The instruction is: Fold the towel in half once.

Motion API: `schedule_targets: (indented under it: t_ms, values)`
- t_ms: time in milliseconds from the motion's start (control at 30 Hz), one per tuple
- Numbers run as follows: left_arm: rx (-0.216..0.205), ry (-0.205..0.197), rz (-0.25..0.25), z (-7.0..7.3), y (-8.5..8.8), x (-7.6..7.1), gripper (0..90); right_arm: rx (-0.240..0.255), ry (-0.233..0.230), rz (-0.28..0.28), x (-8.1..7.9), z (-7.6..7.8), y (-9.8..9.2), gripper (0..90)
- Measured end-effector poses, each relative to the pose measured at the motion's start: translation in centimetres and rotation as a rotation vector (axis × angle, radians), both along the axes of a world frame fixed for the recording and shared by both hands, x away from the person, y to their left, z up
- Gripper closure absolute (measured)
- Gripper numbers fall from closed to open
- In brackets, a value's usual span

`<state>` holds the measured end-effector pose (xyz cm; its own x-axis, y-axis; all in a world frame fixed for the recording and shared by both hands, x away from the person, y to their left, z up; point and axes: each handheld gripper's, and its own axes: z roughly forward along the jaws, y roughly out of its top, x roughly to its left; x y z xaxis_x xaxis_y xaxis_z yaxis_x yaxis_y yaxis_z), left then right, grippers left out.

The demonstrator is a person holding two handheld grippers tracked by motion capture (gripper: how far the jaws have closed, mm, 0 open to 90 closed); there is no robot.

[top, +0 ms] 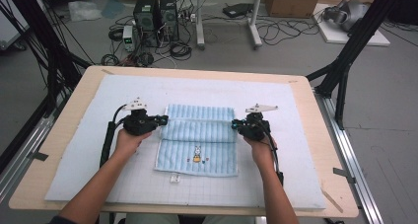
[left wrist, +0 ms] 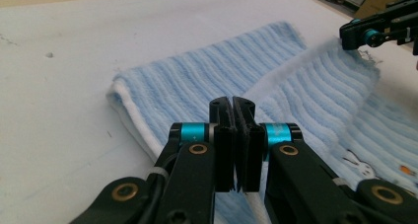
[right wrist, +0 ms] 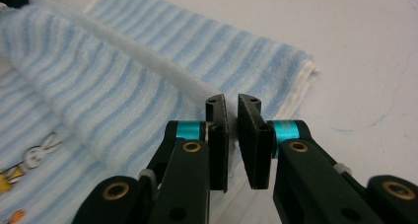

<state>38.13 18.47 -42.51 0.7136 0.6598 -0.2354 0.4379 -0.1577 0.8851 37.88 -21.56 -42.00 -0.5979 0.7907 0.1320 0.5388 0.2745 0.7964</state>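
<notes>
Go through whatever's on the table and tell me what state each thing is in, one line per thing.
towel: partly folded, far part doubled over, folded edge lifted between the grippers, rabbit picture facing up
left gripper: shut on the towel's left edge
right gripper: shut on the towel's right edge
white mat: lying flat under the towel
small tag: lying on the mat just off the towel's near edge

Towel between my two grippers, on the mat

The towel (top: 197,140) lies mid-mat (top: 296,184) on the table (top: 64,130), its far part folded over toward me. My left gripper (top: 160,119) sits at its left edge, my right gripper (top: 235,124) at its right edge, each seemingly nipping the fold's corner. Behind the table, computer boxes (top: 156,14) stand on the floor.
</notes>
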Motion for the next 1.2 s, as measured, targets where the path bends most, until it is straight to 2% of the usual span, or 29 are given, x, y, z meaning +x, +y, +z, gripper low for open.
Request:
schedule_targets:
  t_ms: [233,300,667,900,1133,1200]
  values:
    - [-0.047,-0.01,-0.023,0.0,0.9,-3.4,87.0,0.022,-0.032,0.03,-3.5,0.4,-0.2,82.7]
    - [-0.043,-0.019,-0.026,-0.1,0.9,-4.4,87.0,0.021,-0.046,0.037,-4.5,0.3,-0.3,82.6]
    - [-0.035,-0.017,-0.032,-0.8,1.2,-9.0,87.0,0.026,-0.054,0.059,-9.4,-0.4,-0.4,82.6]
    - [-0.022,-0.015,-0.052,-1.0,1.3,-10.9,87.0,0.02,-0.061,0.069,-11.8,-0.3,-0.5,82.4]
    - [0.005,0.012,-0.063,-1.6,1.3,-11.8,86.8,-0.072,-0.032,0.082,-12.8,-1.3,-0.5,83.2]
    - [-0.005,0.017,-0.062,-1.6,1.5,-11.9,86.7,-0.067,-0.031,0.076,-13.0,-1.3,-0.8,83.2]
